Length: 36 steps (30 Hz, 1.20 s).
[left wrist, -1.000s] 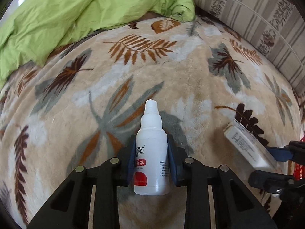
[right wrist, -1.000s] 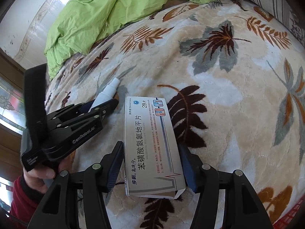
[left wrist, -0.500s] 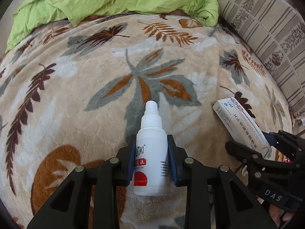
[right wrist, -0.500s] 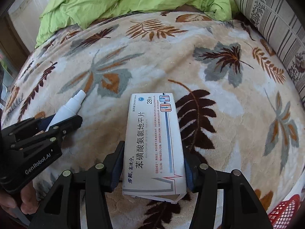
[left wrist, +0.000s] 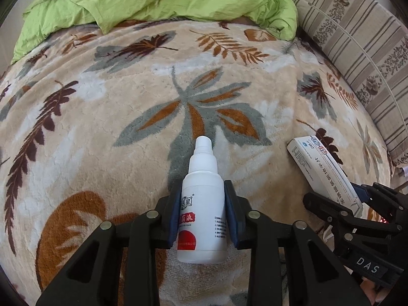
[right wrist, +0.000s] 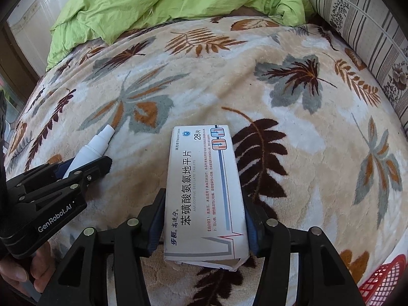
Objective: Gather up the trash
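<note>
A small white dropper bottle (left wrist: 202,219) with a red label sits between blue pads, and my left gripper (left wrist: 203,190) is shut on it just above the leaf-patterned blanket (left wrist: 102,127). In the right wrist view the same bottle (right wrist: 98,142) sticks out of the left gripper (right wrist: 86,163) at the lower left. A white medicine box (right wrist: 201,158) with a torn near end lies lengthwise in my right gripper (right wrist: 204,196). Its jaws are closing, and both pads touch the box's long sides. In the left wrist view the box (left wrist: 318,168) and the right gripper (left wrist: 343,196) show at the right.
A crumpled green quilt (left wrist: 153,0) lies at the far side of the bed. A striped floral cushion (left wrist: 357,51) runs along the right. A red mesh basket (right wrist: 382,280) shows at the lower right corner. A person's hand (right wrist: 25,272) holds the left gripper's handle.
Both views have swung across the blanket, so the quilt now lies straight ahead. The right jaws have narrowed onto the box. The bottle stays gripped as before.
</note>
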Available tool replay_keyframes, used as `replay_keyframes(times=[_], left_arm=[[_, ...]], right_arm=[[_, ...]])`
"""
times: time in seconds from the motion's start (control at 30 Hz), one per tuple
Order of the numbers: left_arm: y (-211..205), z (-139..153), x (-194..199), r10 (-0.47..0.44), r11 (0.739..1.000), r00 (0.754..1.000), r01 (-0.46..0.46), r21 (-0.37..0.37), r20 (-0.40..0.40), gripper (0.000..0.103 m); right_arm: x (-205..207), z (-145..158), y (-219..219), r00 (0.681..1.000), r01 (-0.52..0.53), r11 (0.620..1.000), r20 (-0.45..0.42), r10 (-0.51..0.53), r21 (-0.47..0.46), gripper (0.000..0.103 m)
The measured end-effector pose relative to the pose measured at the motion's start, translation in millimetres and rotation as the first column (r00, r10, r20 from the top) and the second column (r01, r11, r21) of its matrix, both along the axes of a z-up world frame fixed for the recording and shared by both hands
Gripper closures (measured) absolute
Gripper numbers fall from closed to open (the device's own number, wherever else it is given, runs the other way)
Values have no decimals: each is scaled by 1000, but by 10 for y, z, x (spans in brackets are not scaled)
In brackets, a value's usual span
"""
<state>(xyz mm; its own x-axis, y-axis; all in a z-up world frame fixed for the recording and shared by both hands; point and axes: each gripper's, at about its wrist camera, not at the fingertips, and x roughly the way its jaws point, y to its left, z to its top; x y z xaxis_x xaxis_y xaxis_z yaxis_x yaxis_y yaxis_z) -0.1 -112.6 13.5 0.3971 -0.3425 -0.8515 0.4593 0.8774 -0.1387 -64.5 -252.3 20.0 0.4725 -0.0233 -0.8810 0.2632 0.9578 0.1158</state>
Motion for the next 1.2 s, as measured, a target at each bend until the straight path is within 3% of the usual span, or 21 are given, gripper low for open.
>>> replay_keyframes(times=[0.13, 0.27, 0.47, 0.53, 0.6, 0.73, 1.2], left_arm=[[84, 74, -142, 38, 999, 999, -38, -7, 31, 75], [320, 255, -285, 124, 992, 989, -124, -1, 86, 75], [750, 470, -629, 259, 963, 937, -270, 15, 234, 74], [823, 452, -666, 300, 948, 916, -317, 21, 266, 74], [866, 426, -659, 319, 941, 909, -337, 27, 268, 74], [920, 413, -623, 328, 936, 901, -351, 33, 284, 74], [906, 370, -576, 333, 932, 900, -360, 49, 282, 74]], right_arm=[[-65, 77, -62, 998, 26, 999, 49, -28, 28, 50], [-132, 216, -8, 992, 28, 999, 120, -26, -15, 50], [-247, 481, 332, 964, -23, 989, 260, 61, -147, 50], [-257, 513, 465, 956, -49, 986, 278, 91, -157, 50], [-279, 533, 593, 948, -70, 983, 295, 118, -169, 50], [-261, 516, 693, 943, -104, 977, 293, 156, -186, 50], [-202, 435, 521, 961, -74, 991, 257, 102, -115, 49]])
